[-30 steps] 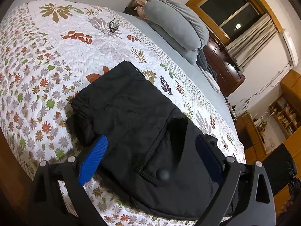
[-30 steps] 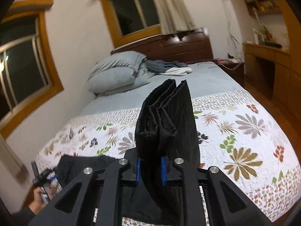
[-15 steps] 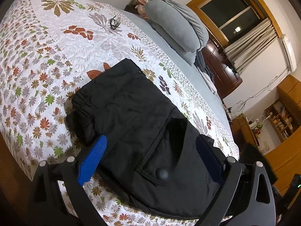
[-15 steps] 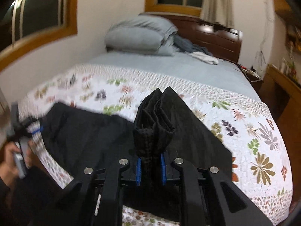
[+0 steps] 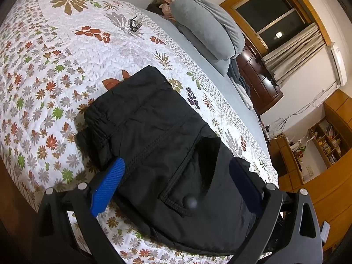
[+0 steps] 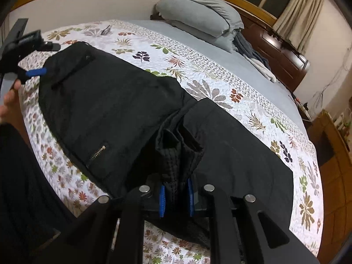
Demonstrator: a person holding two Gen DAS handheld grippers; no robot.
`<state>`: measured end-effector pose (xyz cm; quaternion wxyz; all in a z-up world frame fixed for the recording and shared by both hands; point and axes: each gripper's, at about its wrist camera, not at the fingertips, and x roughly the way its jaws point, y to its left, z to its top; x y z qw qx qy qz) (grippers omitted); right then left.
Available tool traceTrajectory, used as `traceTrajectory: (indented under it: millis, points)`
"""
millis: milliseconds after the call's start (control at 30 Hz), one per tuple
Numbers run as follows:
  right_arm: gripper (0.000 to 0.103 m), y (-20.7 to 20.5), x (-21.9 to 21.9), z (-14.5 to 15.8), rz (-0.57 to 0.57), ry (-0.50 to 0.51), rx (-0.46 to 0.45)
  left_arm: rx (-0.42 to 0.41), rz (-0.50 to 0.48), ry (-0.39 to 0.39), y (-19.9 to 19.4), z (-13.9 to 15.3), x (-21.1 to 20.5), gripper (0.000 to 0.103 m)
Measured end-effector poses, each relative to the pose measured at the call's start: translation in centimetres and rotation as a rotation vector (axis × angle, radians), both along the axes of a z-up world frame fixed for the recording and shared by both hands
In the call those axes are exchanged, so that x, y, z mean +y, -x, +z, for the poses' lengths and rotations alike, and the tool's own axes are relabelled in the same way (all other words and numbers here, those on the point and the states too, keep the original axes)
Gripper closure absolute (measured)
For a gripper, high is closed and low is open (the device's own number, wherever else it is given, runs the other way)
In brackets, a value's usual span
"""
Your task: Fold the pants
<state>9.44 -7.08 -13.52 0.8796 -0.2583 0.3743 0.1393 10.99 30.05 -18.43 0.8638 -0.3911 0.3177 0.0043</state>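
Black pants [image 5: 158, 136] are spread across the floral quilt [image 5: 55, 70] near the bed's foot edge, waistband end toward the L side, a buttoned pocket flap seen close to the L wrist cam. L gripper [image 5: 176, 182] is held wide apart over the pants w/ nothing clamped; its blue pads [image 5: 107, 184] are set either side of the cloth. R gripper [image 6: 176, 200] is pinched narrow on a bunched fold of pants fabric [image 6: 178, 154], lifted slightly off the rest. A zip pocket [image 6: 96, 151] is seen on the flat part. Grey pillows [image 6: 198, 15] are stacked at the headboard end, well apart from the pants.
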Motion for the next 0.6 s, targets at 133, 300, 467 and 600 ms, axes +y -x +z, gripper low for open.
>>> traceTrajectory:
  millis: [133, 300, 467, 600]
  points:
    - [0.088, 0.2, 0.1, 0.0, 0.016, 0.011, -0.006, -0.002, 0.002, 0.008, 0.0, -0.2, 0.2, 0.007]
    - [0.088, 0.0, 0.7, -0.8, 0.039, 0.033, 0.002, -0.002, -0.001, 0.013, -0.1, -0.3, 0.2, 0.006]
    - [0.088, 0.0, 2.0, -2.3, 0.078, 0.082, 0.012, -0.005, -0.004, 0.022, -0.3, -0.4, 0.4, 0.005]
    - [0.083, -0.1, 2.5, -3.4, 0.086, 0.108, 0.026, -0.004, -0.012, 0.022, -0.3, -0.5, 0.4, 0.004]
